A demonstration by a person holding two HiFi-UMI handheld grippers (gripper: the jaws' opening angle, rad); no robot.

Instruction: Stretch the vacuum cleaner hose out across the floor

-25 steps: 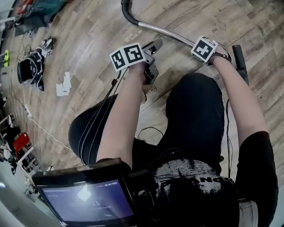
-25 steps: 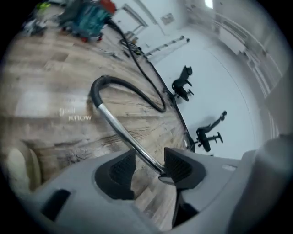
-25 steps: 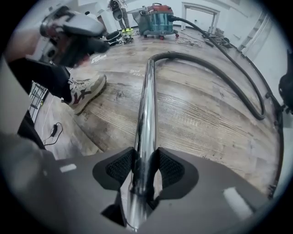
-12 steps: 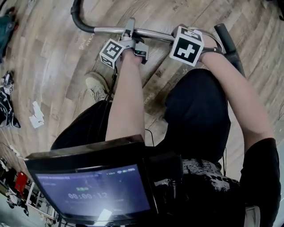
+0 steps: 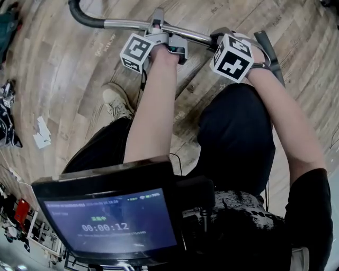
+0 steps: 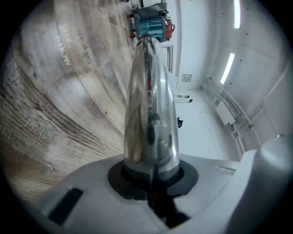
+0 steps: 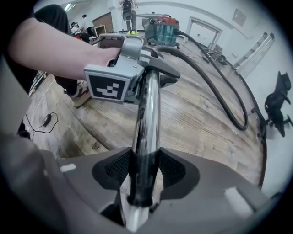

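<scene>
Across the top of the head view, over a pale wood plank floor point(image 5: 63, 79), a shiny chrome wand tube point(image 5: 124, 23) runs from left to right. At its far left end it joins a curved black handle piece point(image 5: 79, 16).

Just right of that, the left gripper point(image 5: 157, 29), with its black-and-white marker cube, is clamped across the tube. Its jaws have just been closing. Its own view shows the tube seated between its dark pads and running away toward a teal and red vacuum cleaner point(image 6: 153, 25) far off on the floor.

Further right on the same tube sits the right gripper point(image 7: 145, 170), pointing steeply down. Its jaws have just eased slightly wider, yet both black mesh pads point(image 7: 171, 171) lie against the tube's sides, holding it.

In the right gripper view, the black vacuum cleaner hose point(image 7: 215, 87) runs on from the tube's far end, beyond the left gripper. It lies on the floor in a long sweep to a bend near the right edge, well apart from both sets of jaws.

Lower in the head view are a light shoe point(image 5: 114, 100) and a lit tablet screen point(image 5: 111, 225).
</scene>
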